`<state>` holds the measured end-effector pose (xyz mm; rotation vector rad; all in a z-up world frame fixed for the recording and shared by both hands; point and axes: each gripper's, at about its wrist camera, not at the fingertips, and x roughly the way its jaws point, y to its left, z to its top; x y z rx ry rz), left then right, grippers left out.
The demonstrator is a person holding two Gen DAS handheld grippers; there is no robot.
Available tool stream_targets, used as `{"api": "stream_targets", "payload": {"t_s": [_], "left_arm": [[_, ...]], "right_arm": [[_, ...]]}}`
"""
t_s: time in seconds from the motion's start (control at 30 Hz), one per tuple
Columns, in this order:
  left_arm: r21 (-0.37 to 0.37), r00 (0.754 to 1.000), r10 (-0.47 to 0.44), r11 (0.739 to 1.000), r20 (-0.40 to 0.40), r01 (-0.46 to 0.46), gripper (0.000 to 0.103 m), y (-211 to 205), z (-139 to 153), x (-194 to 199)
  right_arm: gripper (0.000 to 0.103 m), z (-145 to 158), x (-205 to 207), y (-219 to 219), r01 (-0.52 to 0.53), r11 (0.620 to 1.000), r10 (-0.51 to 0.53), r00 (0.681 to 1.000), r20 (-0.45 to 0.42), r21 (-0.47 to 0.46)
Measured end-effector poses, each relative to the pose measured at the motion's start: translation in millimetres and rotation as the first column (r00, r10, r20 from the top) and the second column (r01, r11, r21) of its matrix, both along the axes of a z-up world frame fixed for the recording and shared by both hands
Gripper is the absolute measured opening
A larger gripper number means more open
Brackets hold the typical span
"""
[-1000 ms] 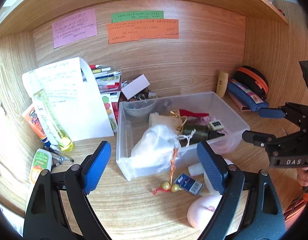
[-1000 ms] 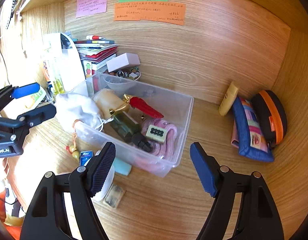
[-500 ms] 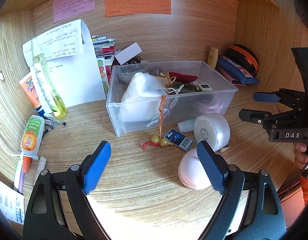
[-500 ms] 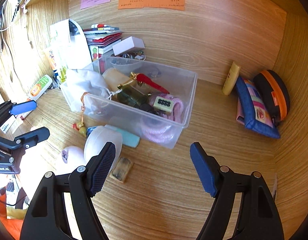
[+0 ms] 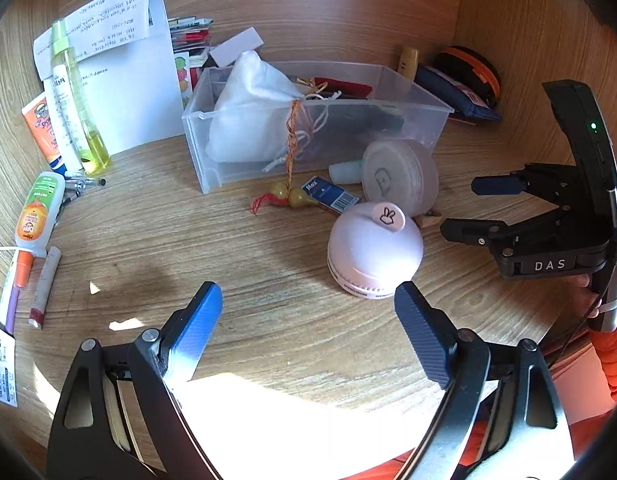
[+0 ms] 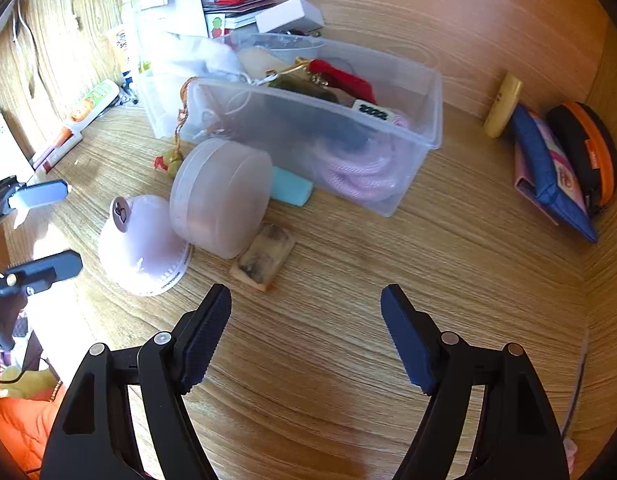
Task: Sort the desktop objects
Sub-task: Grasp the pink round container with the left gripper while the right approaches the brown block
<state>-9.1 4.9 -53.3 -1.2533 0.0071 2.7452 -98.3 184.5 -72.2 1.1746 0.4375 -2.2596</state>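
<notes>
A clear plastic box (image 5: 420, 98) (image 6: 424, 92) sits mid-desk, holding a white drawstring bag (image 5: 252, 112), a pink cord and small items. In front of it lie a pink dome-shaped gadget (image 5: 374, 252) (image 6: 138, 244), a round frosted case (image 5: 400, 176) (image 6: 218, 196), a blue Max box (image 5: 330, 198), a teal eraser (image 6: 290, 190), a worn eraser (image 6: 264, 258) and a gourd charm (image 5: 288, 196). My left gripper (image 5: 308, 320) is open and empty, near the dome. My right gripper (image 6: 306, 320) is open and empty, just short of the worn eraser; it also shows in the left wrist view (image 5: 484, 208).
Tubes, a spray bottle (image 5: 78, 104), pens and papers crowd the left (image 5: 36, 208). Pouches and an orange-black case (image 6: 580, 160) lean in the right corner beside a small yellow bottle (image 6: 502, 104). Books and a white box (image 6: 288, 16) stand behind the plastic box.
Both grippers have pulled back from the box and tilted down toward the desk front. The dome, round case and erasers have come into fuller view. Both grippers stayed open.
</notes>
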Motion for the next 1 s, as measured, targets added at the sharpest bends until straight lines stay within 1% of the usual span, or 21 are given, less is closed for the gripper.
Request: {"api": "stream_targets", "payload": {"t_s": [0.13,0.3,0.37,0.5,0.57,0.63,0.77,0.93,1.0], "left_arm": [[0.011,1.0,-0.015,1.0,0.012,0.015,0.088,2,-5,2],[0.02,0.999,-0.038,0.999,0.029,0.037,0.088,7,-9,-2],[0.017,0.998,-0.048,0.999,0.034,0.048,0.088,10,-11,-4],[0.02,0.997,-0.066,0.998,0.041,0.066,0.088,16,-12,-13],[0.026,0.996,-0.075,0.997,0.046,0.074,0.088,21,-13,-18],[0.025,0.995,-0.085,0.996,0.049,0.084,0.088,27,-15,-23],[0.014,0.994,-0.093,0.996,0.055,0.092,0.088,36,-18,-31],[0.021,0.995,-0.084,0.996,0.062,0.082,0.088,40,-21,-39],[0.021,0.996,-0.065,0.998,0.058,0.064,0.088,39,-21,-41]], "right_arm": [[0.074,-4,-2,-8,-0.021,1.0,0.021,1.0,0.015,-0.007],[0.071,-8,-8,-18,-0.032,0.999,0.032,0.999,0.027,-0.004],[0.061,-10,-11,-19,-0.029,1.0,0.029,0.999,0.034,0.006],[0.054,-8,-15,-12,-0.016,1.0,0.017,0.999,0.041,-0.005],[0.043,-6,-17,-6,-0.002,1.0,0.002,0.999,0.038,-0.003],[0.036,-5,-20,1,0.014,1.0,-0.014,0.999,0.044,-0.005],[0.036,-3,-27,8,0.018,1.0,-0.017,0.998,0.063,-0.02],[0.036,-2,-29,-3,-0.034,0.999,0.035,0.997,0.064,-0.02],[0.036,-2,-31,-8,-0.045,0.999,0.046,0.997,0.055,-0.01]]}}
